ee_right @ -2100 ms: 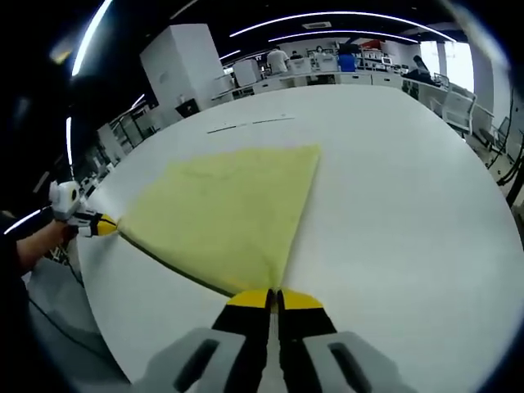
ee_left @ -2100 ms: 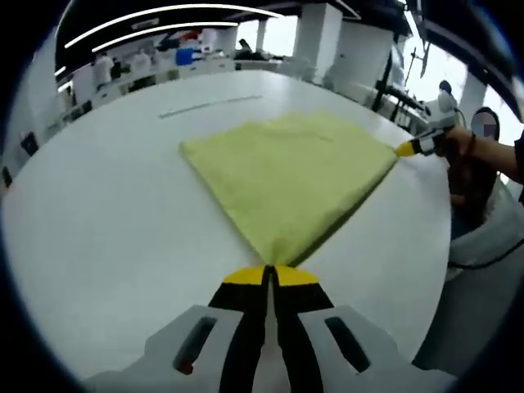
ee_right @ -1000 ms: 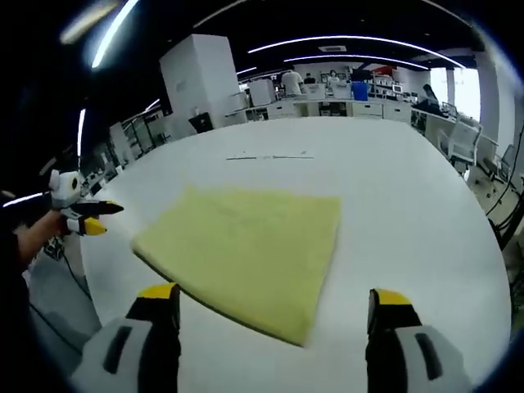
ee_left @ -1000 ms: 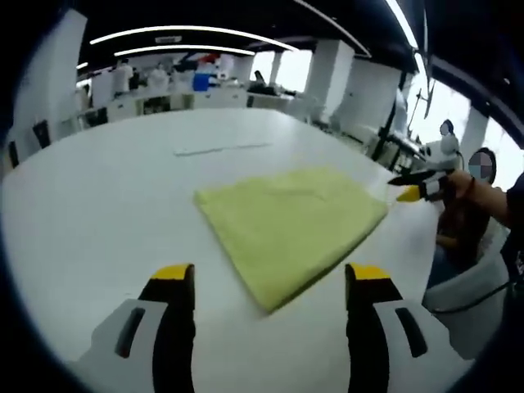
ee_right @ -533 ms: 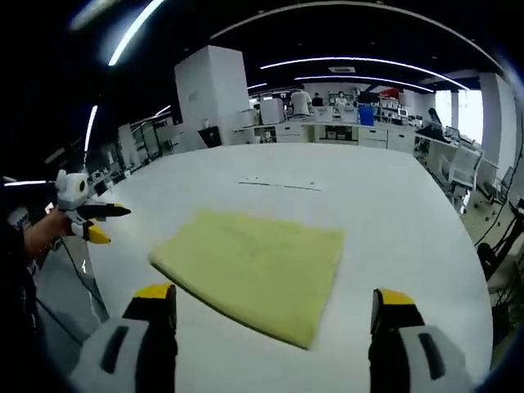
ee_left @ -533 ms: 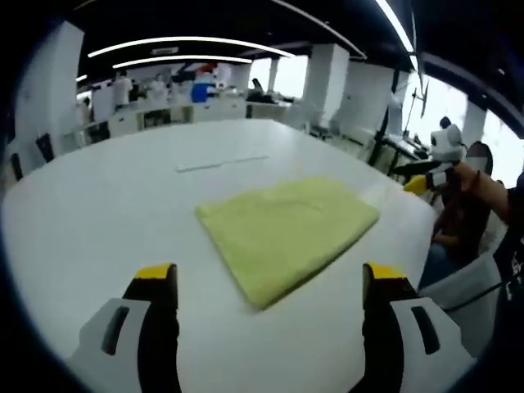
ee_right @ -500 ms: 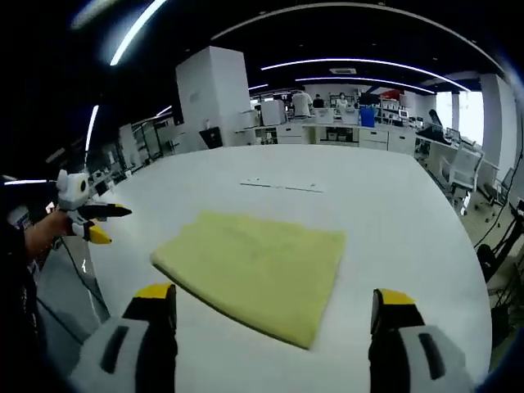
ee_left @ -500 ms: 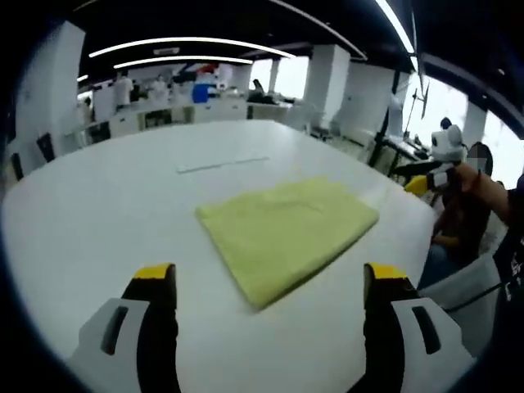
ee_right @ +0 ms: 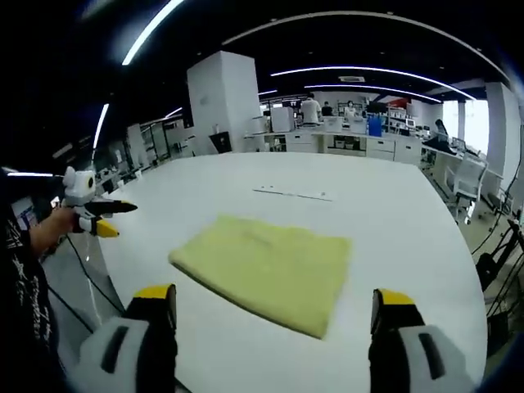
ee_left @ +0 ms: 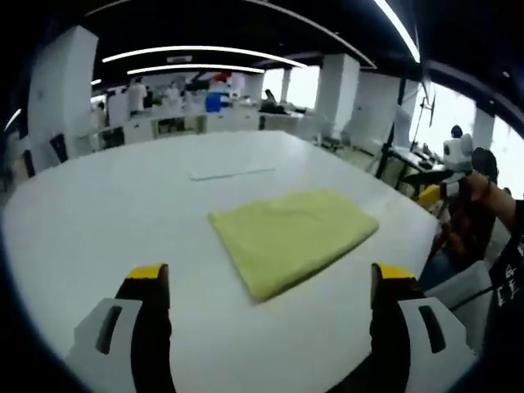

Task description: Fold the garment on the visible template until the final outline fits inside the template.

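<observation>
The folded yellow-green garment (ee_left: 288, 237) lies flat on the white bench (ee_left: 98, 221), a rough rectangle with its thick folded edge toward the left gripper view's camera; in the right gripper view the same garment (ee_right: 266, 270) sits near the middle of the bench (ee_right: 393, 221). A thin pale line — the template mark (ee_left: 232, 173) — shows on the bench surface beyond the garment at about 11 o'clock from it, apart from the cloth; in the right gripper view the mark (ee_right: 293, 194) lies at about 12 o'clock from the garment. Left tool (ee_left: 267, 288): jaws spread wide, empty, held clear above the bench on the near side of the garment. Right tool (ee_right: 275, 307): jaws likewise wide, empty, nothing between them. The right tool appears at 3 o'clock in the left gripper view, off the bench edge, gripped by a hand (ee_left: 483, 192); the left tool appears at 9 o'clock in the right gripper view, also off the bench edge, in a hand (ee_right: 51, 226). Neither tool touches the garment. Desks and people stand in the far background, too small to detail.
</observation>
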Motion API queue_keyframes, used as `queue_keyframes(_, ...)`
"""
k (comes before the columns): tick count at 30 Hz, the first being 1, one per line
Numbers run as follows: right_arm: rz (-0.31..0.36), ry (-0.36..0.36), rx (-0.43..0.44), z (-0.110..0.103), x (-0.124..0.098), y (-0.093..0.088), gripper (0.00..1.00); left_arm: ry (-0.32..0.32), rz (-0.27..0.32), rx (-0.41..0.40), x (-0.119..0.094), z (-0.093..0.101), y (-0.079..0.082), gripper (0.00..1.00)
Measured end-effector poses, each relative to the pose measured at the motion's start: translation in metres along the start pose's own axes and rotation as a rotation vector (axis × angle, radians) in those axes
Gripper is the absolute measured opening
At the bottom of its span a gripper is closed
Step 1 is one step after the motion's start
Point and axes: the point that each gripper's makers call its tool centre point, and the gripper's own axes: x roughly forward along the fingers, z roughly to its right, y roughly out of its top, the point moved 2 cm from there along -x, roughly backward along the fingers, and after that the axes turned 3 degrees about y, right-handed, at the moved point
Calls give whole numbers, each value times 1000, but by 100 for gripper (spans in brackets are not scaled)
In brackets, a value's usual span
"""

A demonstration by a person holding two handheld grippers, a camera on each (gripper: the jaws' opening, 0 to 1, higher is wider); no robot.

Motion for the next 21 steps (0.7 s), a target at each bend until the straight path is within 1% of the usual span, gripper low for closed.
queue_keyframes(2,11,-4,9,-1,-4,0,100,4,0,-6,-5,5,-1,99)
queue_keyframes(3,14,-5,13,-2,-6,0,100,10,3,-8,-7,4,-1,99)
queue_keyframes(4,21,-5,17,-4,-9,0,100,17,4,-11,-4,-2,1,99)
queue_keyframes(5,23,-5,20,-5,-11,-1,100,17,3,-12,-6,-1,0,99)
queue_keyframes(7,19,-8,25,-5,-14,-3,100,18,-1,-18,-8,-1,-1,99)
queue_keyframes(12,15,-28,3,-6,-21,-6,100,22,8,-17,-16,4,0,99)
queue_keyframes(19,22,-39,18,-7,-26,-10,100,24,19,-41,-23,10,-1,99)
queue_keyframes(21,17,-38,18,-7,-27,-13,100,24,13,-47,-24,11,-3,99)
